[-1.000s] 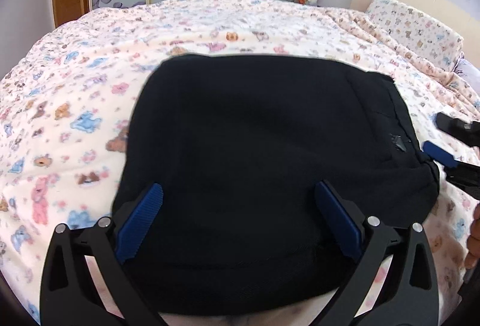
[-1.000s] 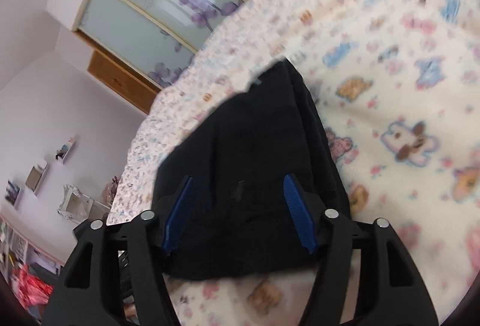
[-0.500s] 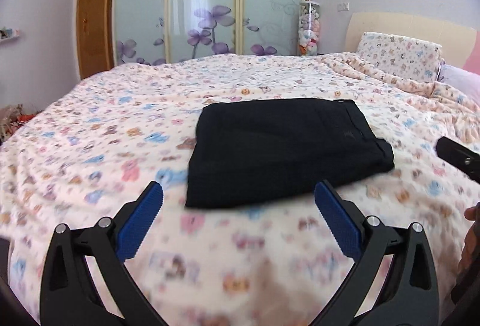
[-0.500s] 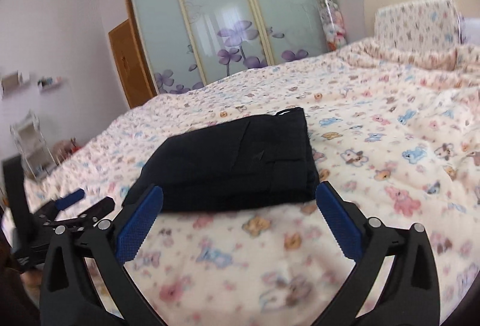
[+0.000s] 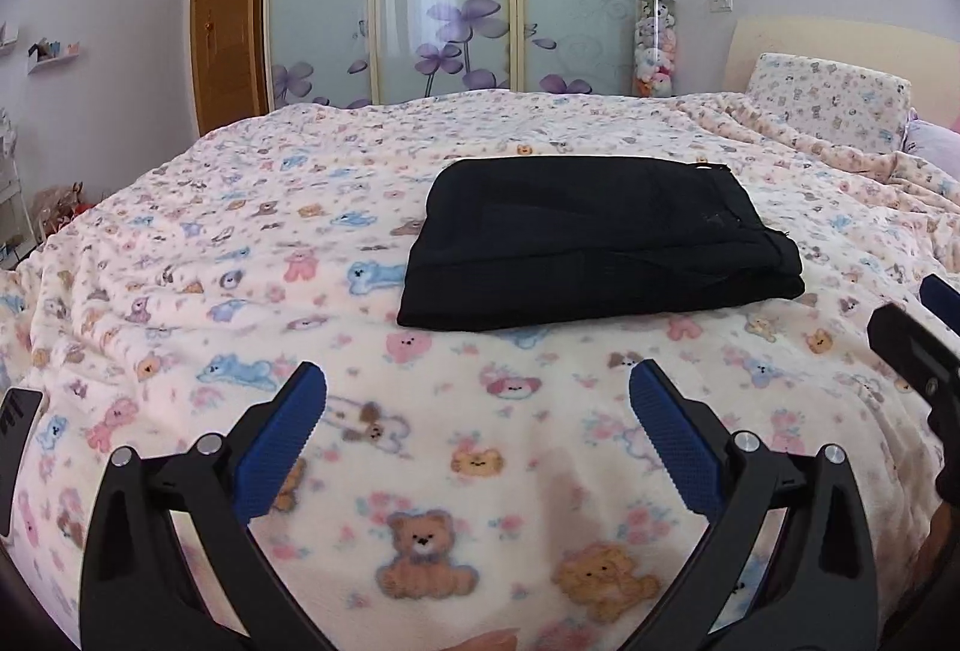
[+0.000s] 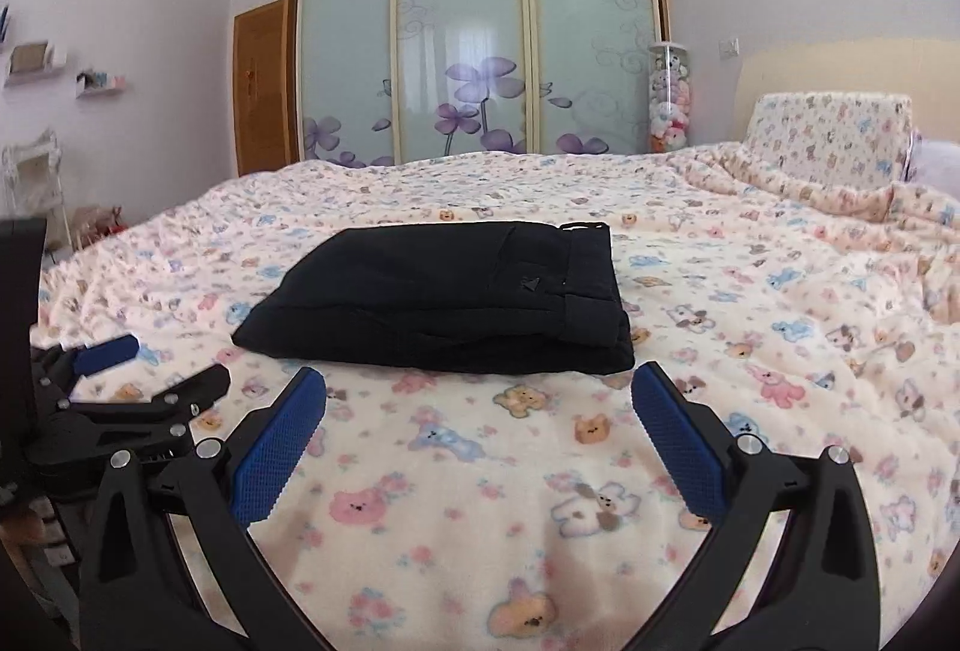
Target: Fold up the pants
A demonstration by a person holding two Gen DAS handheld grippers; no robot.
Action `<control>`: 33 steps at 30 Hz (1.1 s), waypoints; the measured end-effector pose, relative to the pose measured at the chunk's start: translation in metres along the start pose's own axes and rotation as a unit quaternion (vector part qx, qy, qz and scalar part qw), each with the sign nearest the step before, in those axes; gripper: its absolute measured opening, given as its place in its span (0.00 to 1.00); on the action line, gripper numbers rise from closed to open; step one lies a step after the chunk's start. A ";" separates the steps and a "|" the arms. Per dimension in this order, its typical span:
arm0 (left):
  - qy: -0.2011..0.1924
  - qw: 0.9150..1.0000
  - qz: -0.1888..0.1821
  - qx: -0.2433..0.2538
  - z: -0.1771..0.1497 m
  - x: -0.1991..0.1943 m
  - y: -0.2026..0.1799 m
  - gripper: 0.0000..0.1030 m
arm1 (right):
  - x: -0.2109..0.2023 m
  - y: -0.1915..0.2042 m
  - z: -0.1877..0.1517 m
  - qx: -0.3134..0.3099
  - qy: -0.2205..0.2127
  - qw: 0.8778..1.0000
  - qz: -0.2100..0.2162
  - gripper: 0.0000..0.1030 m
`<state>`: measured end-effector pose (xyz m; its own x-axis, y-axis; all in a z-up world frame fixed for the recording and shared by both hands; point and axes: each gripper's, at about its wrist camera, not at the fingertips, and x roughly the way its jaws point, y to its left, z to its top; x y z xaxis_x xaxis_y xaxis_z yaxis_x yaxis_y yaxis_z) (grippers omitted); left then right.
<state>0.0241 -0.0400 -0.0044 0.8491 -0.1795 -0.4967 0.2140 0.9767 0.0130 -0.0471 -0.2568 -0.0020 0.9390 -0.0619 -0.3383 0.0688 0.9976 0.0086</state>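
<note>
Pants (image 5: 600, 243), black, folded flat, compact rectangle

My fingers (image 5: 282, 447) wear blue dimpled pads on black frames. The folded pants (image 5: 594, 243) are plain black. The blanket (image 5: 240, 243) is cream, printed with pink, blue and tan teddy bears. The wardrobe doors (image 6: 474, 39) are frosted pale green with purple flowers, framed in wood.
</note>
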 end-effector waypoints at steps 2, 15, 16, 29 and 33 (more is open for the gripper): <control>0.003 1.000 -0.001 -0.001 -0.001 0.001 0.000 0.98 | 0.003 0.002 -0.002 -0.005 0.006 1.000 -0.003 0.99; 0.010 1.000 -0.005 -0.003 -0.004 0.005 -0.001 0.98 | 0.012 0.008 -0.008 -0.008 0.031 0.999 -0.018 0.99; 0.010 1.000 -0.006 -0.001 -0.005 0.005 -0.002 0.98 | 0.013 0.008 -0.009 -0.009 0.032 0.999 -0.020 0.99; 0.012 1.000 -0.003 0.004 -0.007 0.006 -0.004 0.98 | 0.017 0.009 -0.011 -0.012 0.039 0.998 -0.046 0.99; 0.014 1.000 -0.002 0.006 -0.007 0.007 -0.004 0.98 | 0.018 0.011 -0.012 -0.020 0.039 0.998 -0.048 0.99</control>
<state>0.0259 -0.0449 -0.0146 0.8344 -0.1808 -0.5206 0.2240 0.9744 0.0206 -0.0336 -0.2462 -0.0188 0.8993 -0.1552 -0.4088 0.1416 0.9879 -0.0637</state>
